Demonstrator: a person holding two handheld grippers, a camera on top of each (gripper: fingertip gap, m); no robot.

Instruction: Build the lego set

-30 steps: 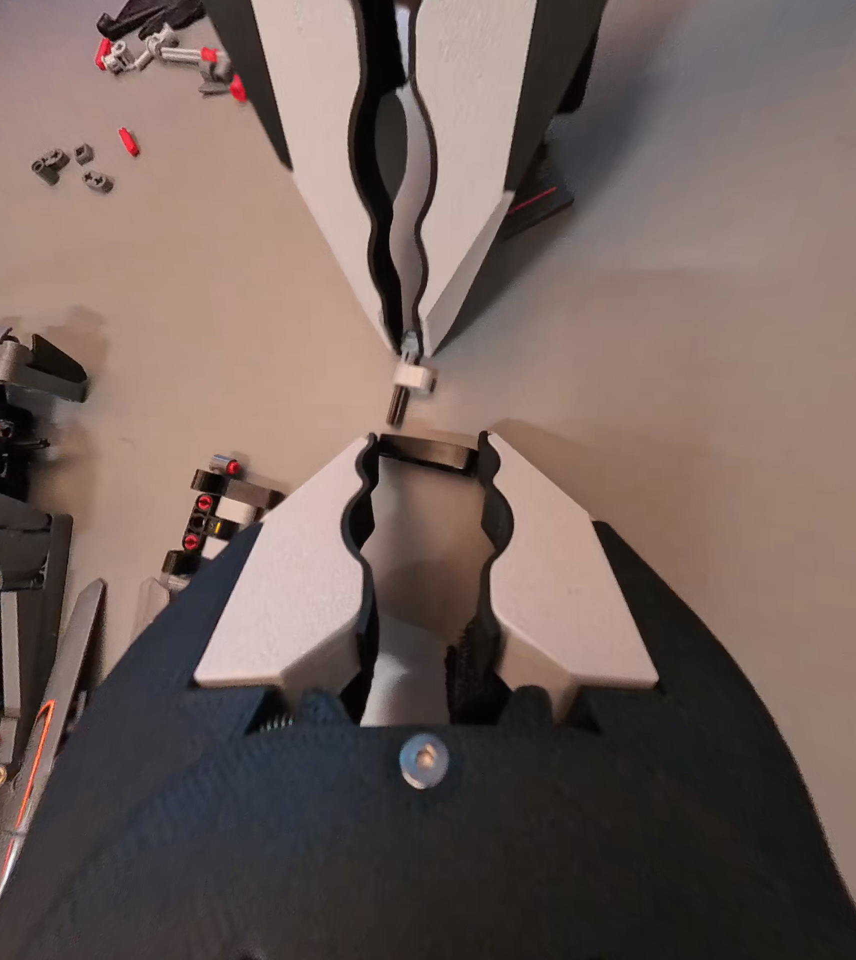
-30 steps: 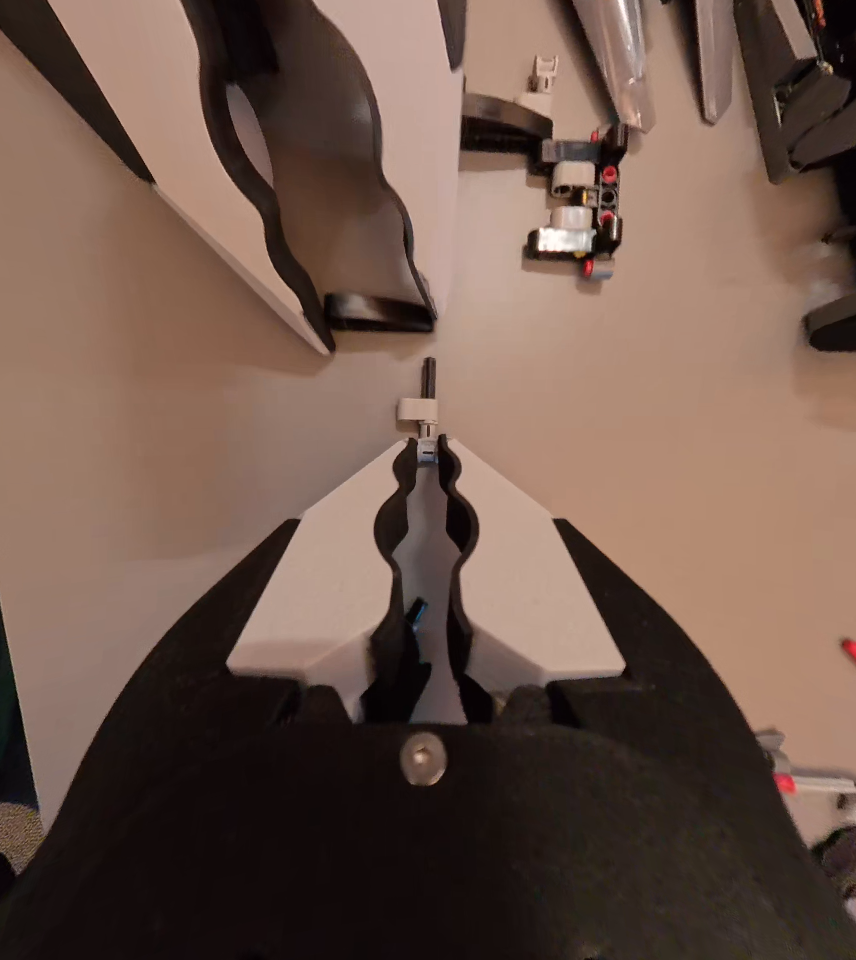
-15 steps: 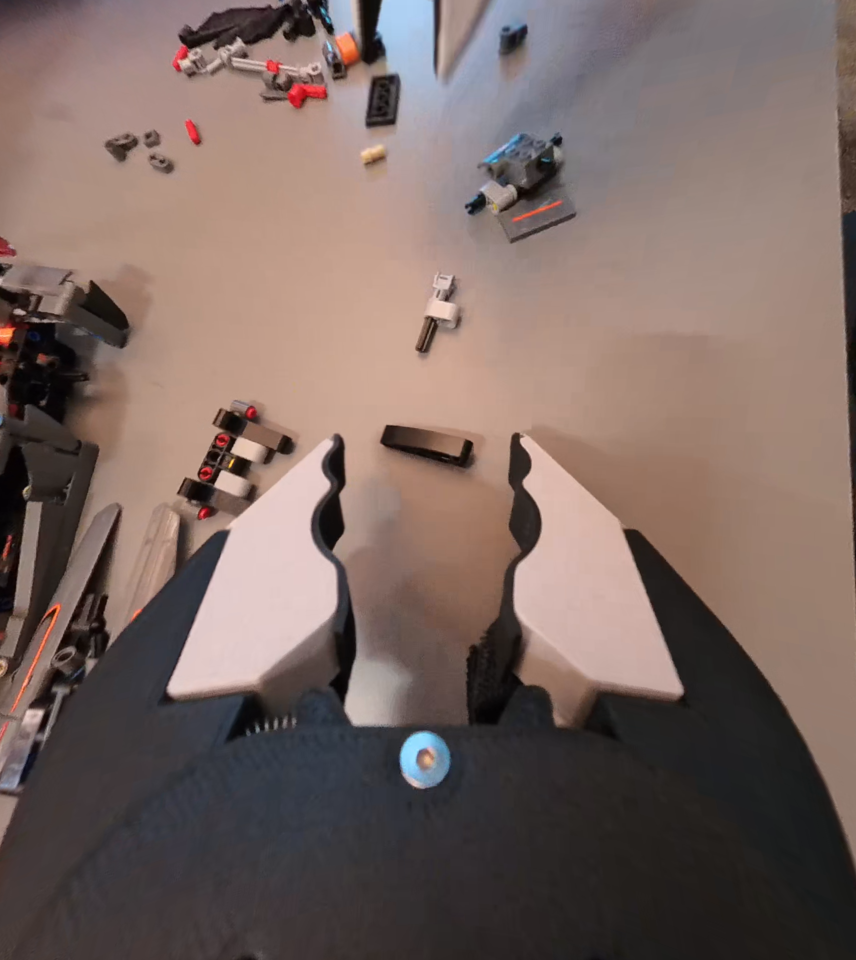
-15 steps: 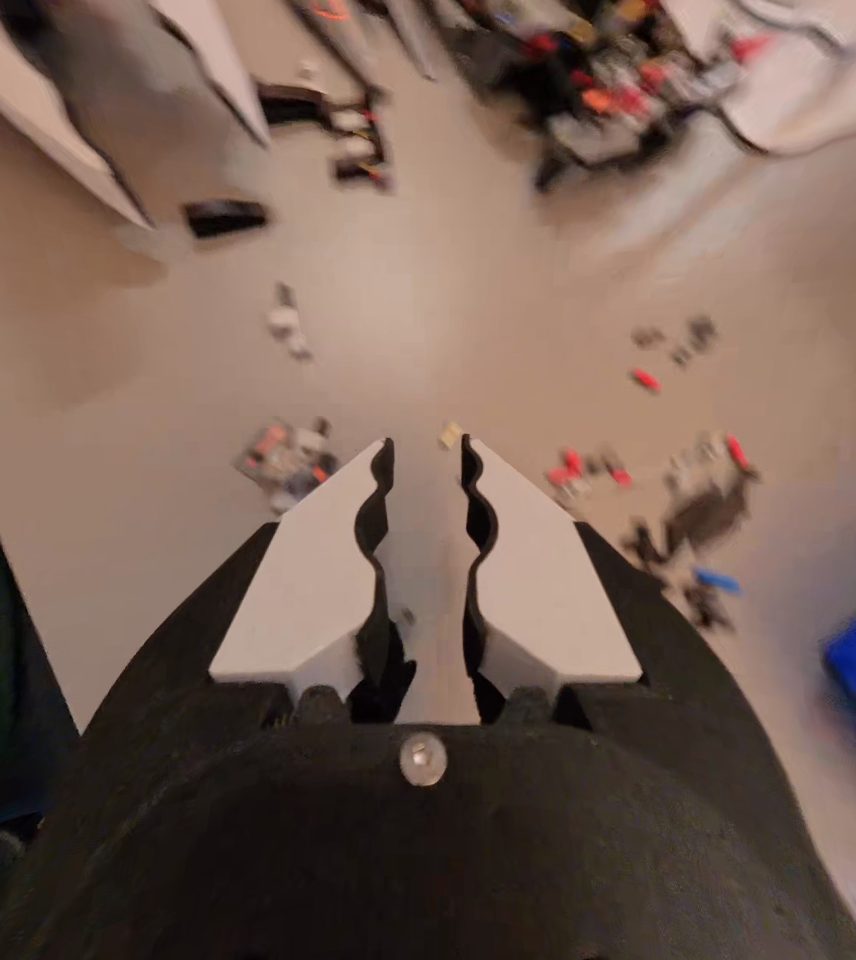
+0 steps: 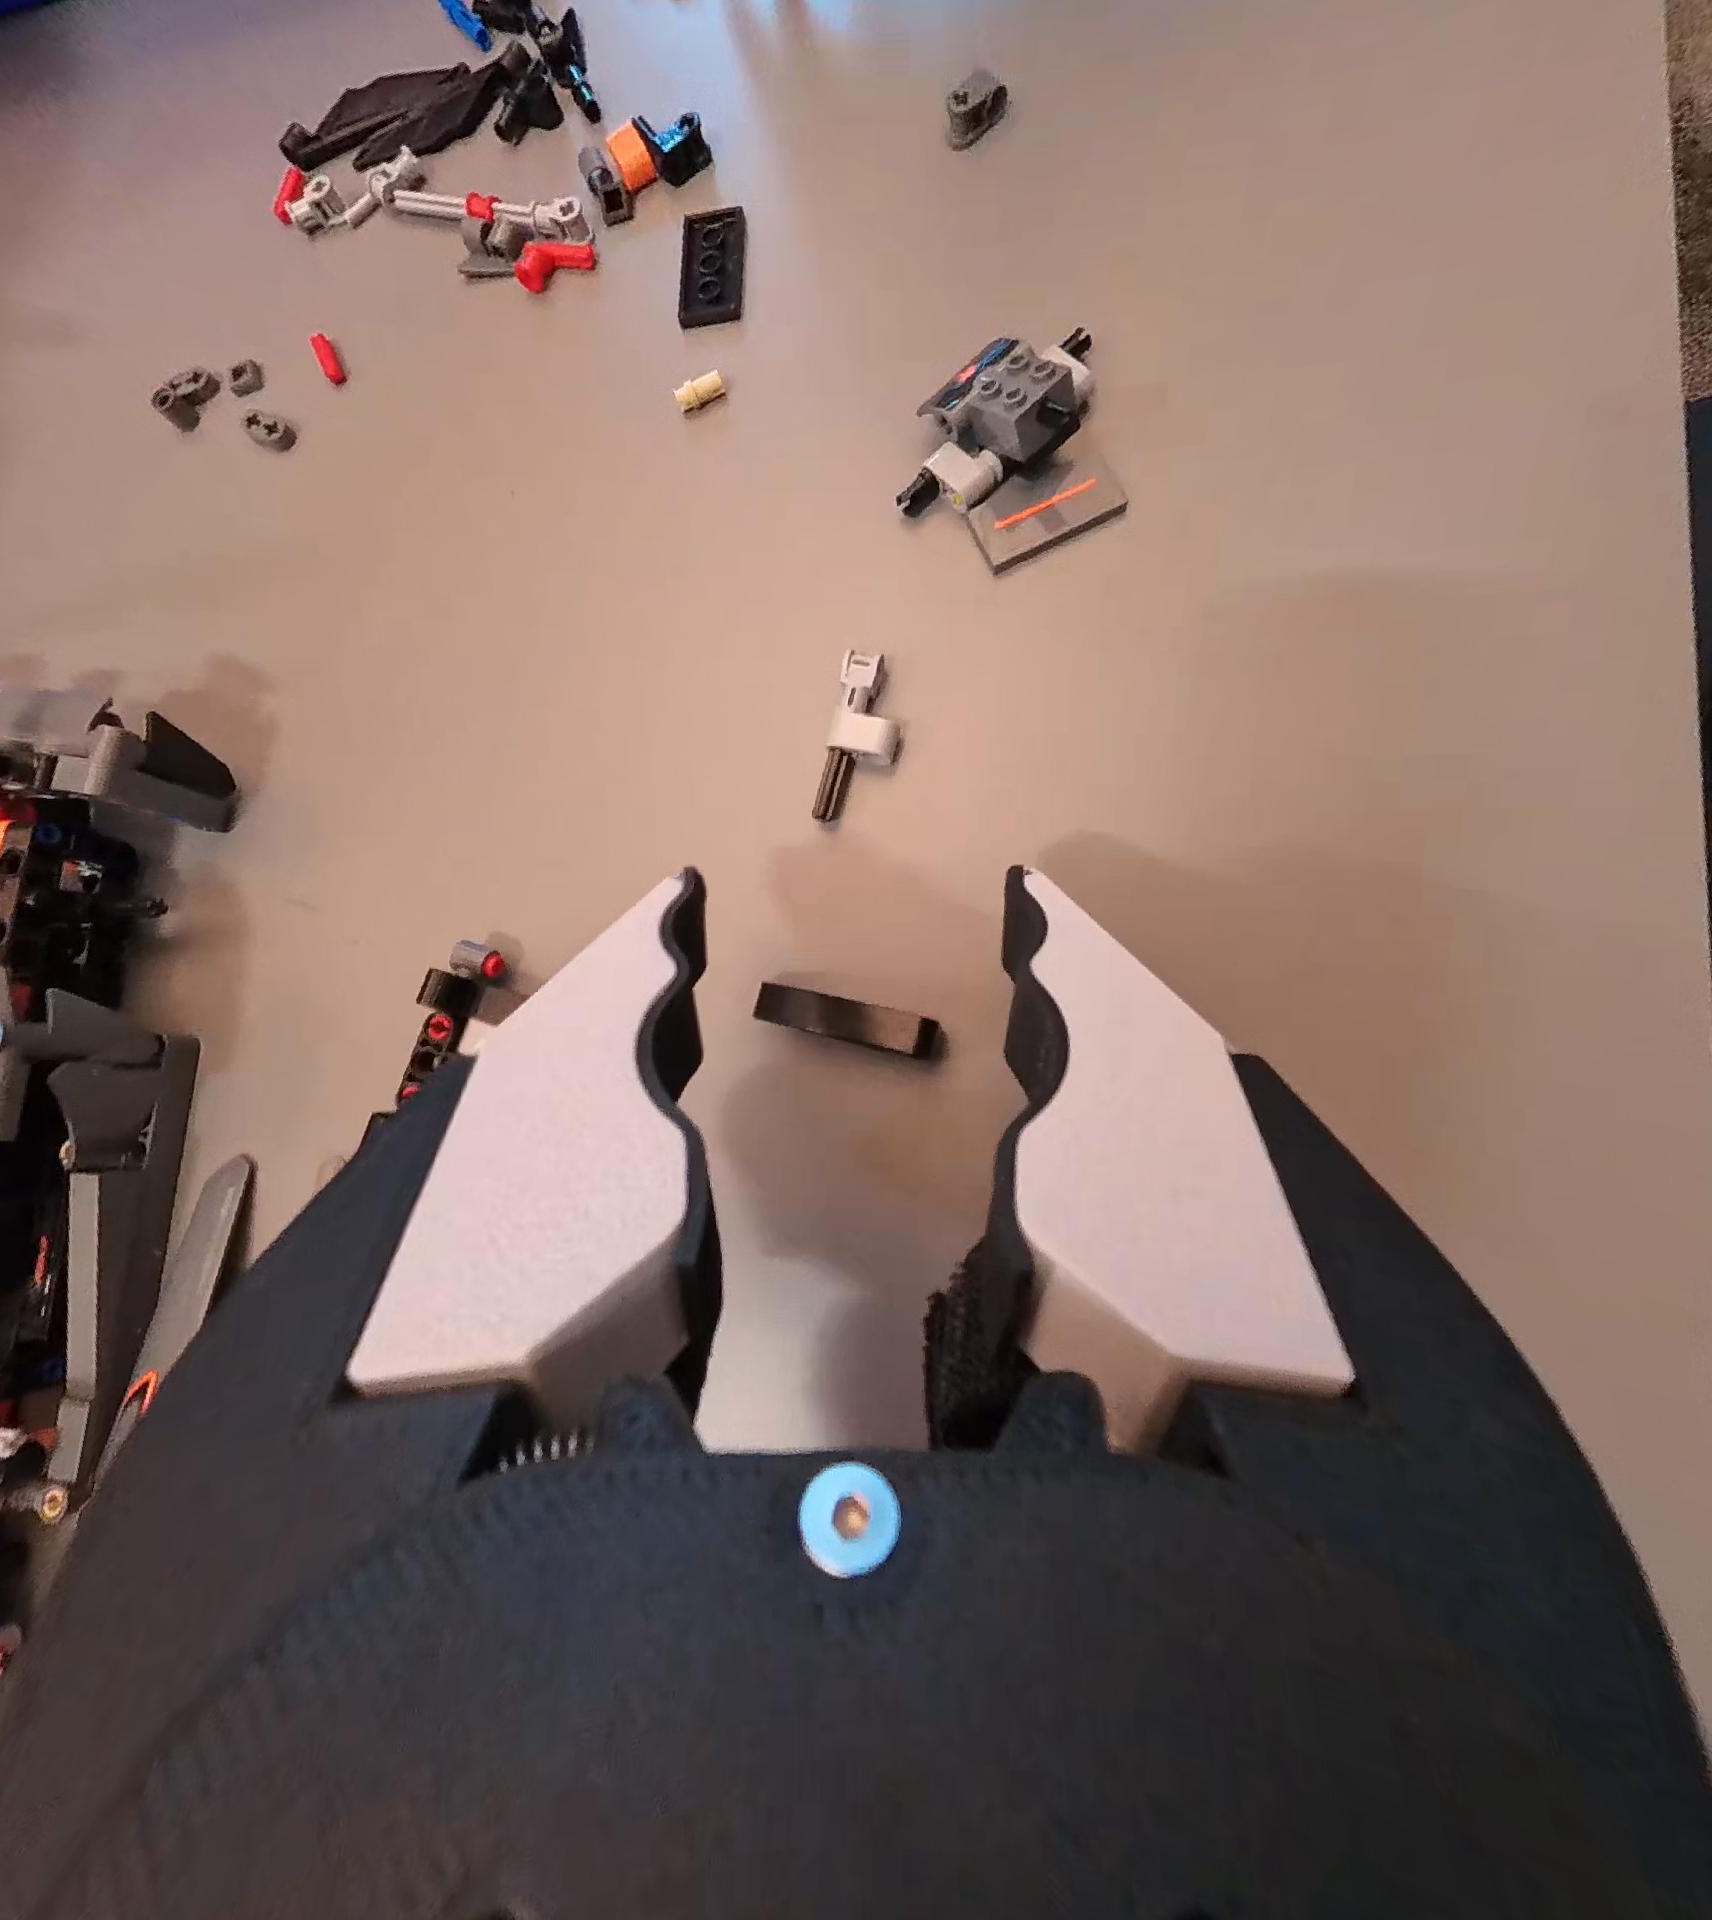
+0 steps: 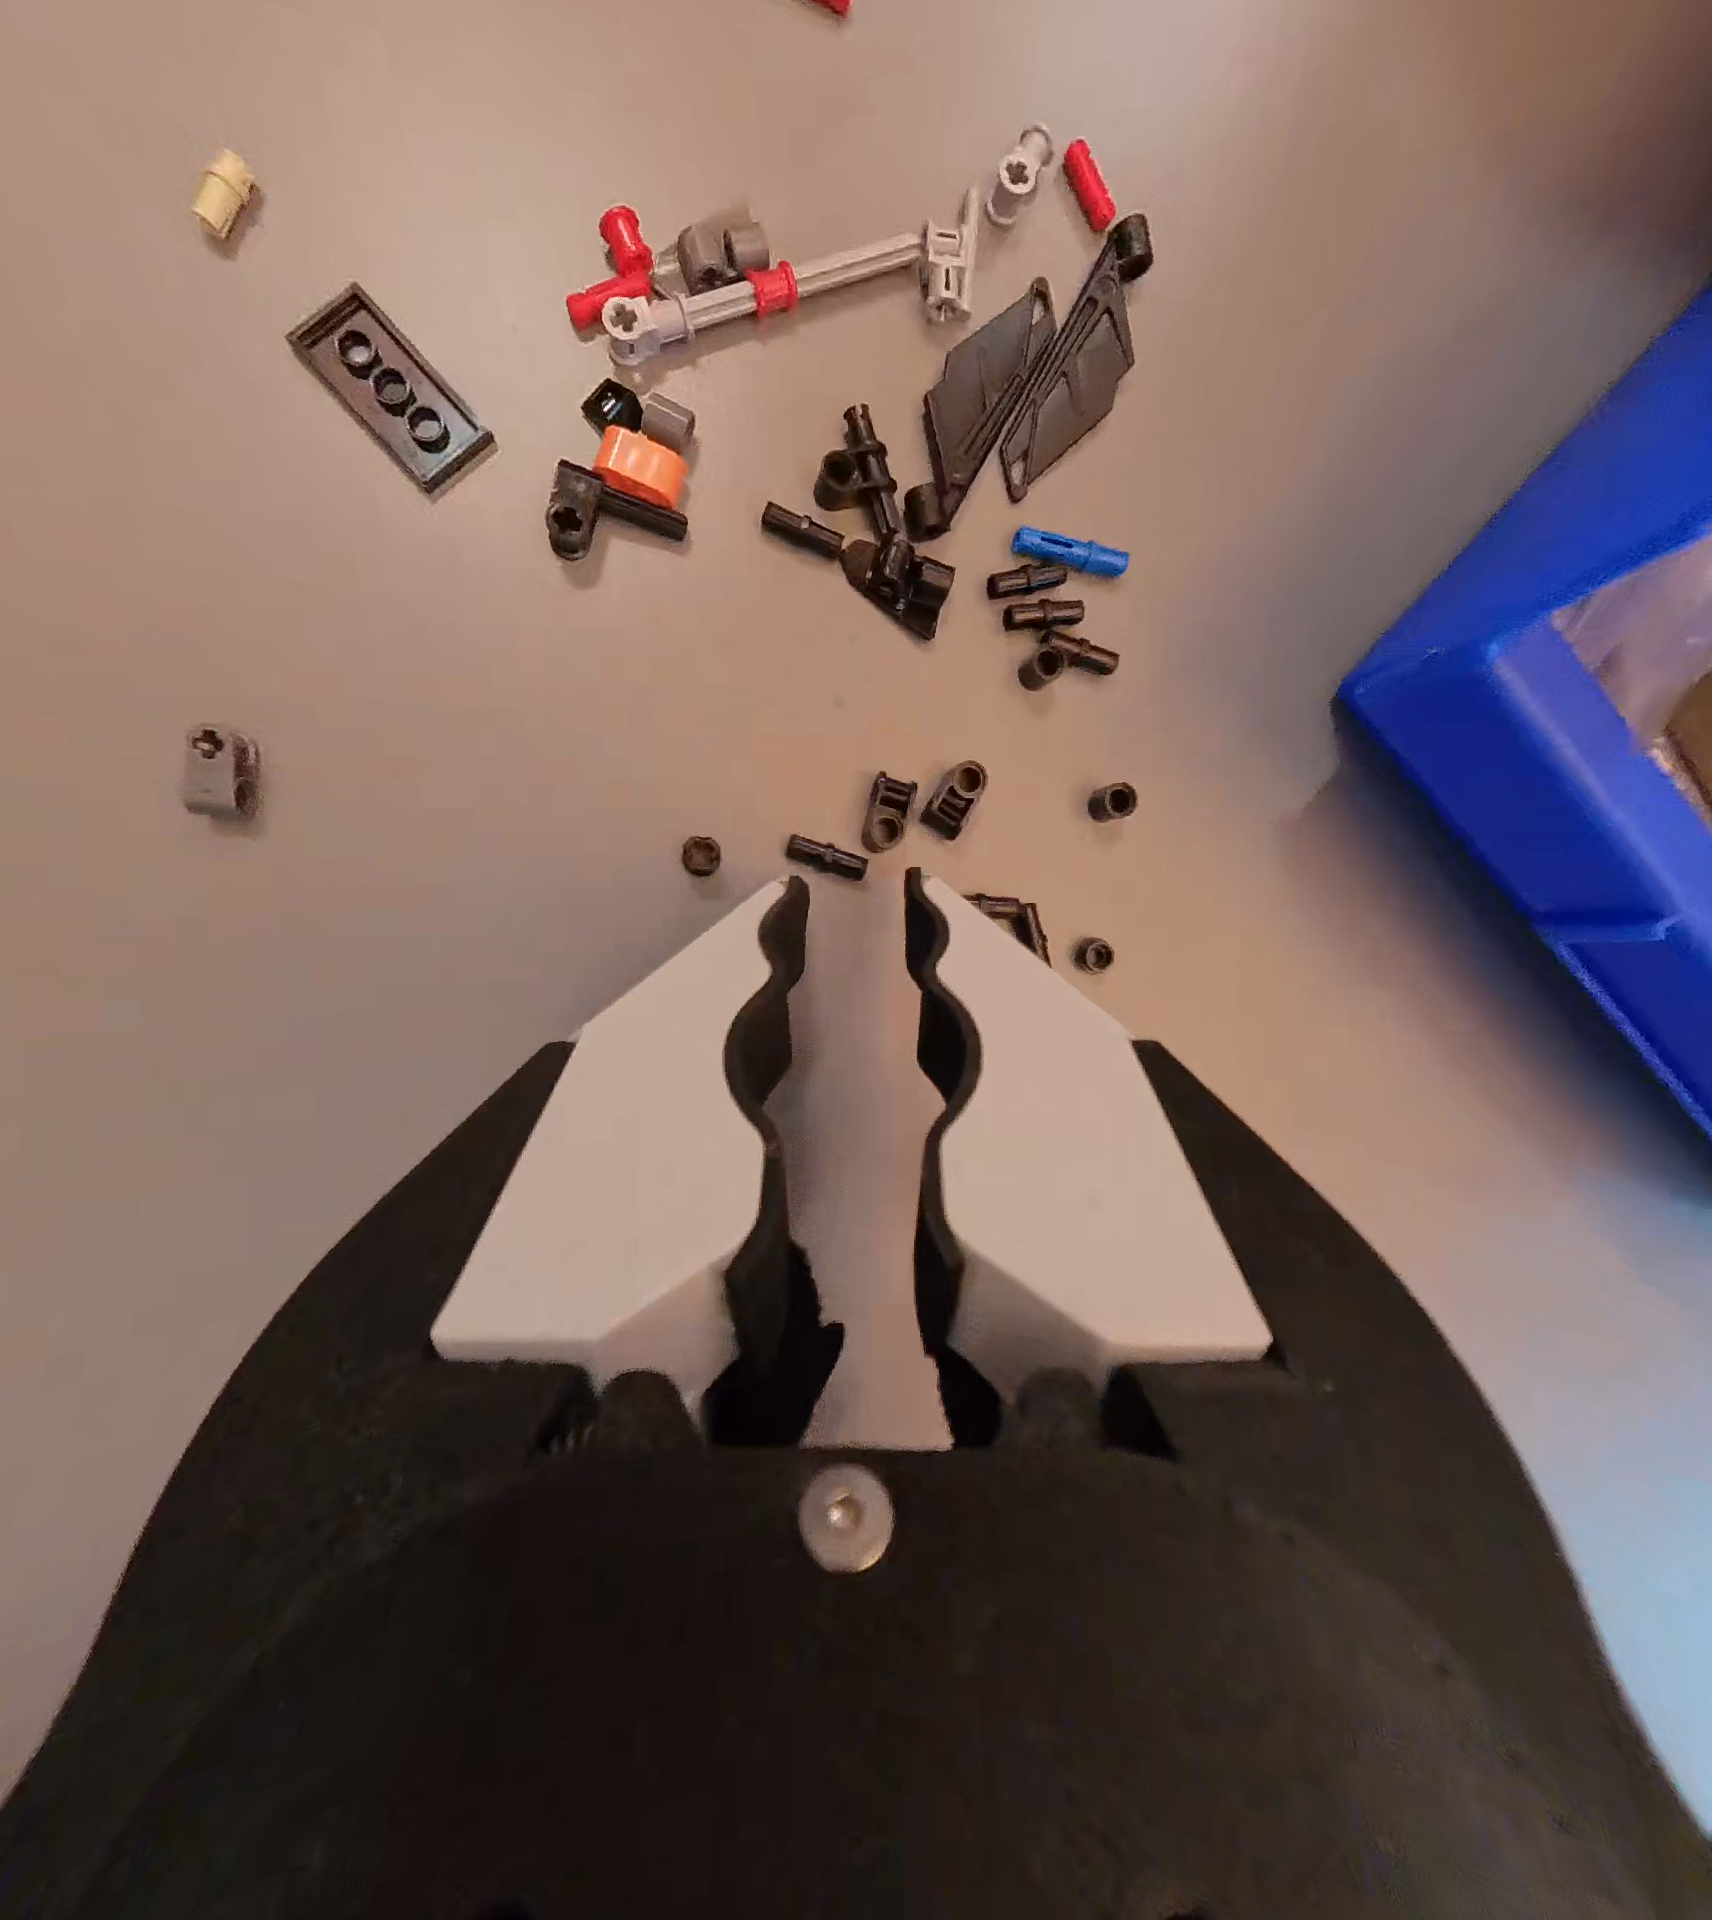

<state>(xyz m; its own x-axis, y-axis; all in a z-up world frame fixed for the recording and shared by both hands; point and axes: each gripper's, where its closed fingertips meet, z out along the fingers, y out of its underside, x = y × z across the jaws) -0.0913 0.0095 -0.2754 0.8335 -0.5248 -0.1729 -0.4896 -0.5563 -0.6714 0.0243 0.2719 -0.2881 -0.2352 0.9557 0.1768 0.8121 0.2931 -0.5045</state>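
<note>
Blue bin [image 6: 1517, 748] blocks right; table [image 6: 208, 1039] left free.

Both wrist views look steeply down on the worktop [image 5: 1351, 727] from close above, sharing the black holed plate [image 5: 714, 266] [image 6: 391, 387] and nearby scattered pieces.

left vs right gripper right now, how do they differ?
Opening: the left gripper has its jaws spread wide; the right gripper shows only a narrow gap.
What lies ahead: a black curved piece lies on the table between the left gripper's fingers; the right gripper points at small black pins just past its tips.
Shared: both are open, hold nothing, and have pale fingers with wavy black pads.
</note>
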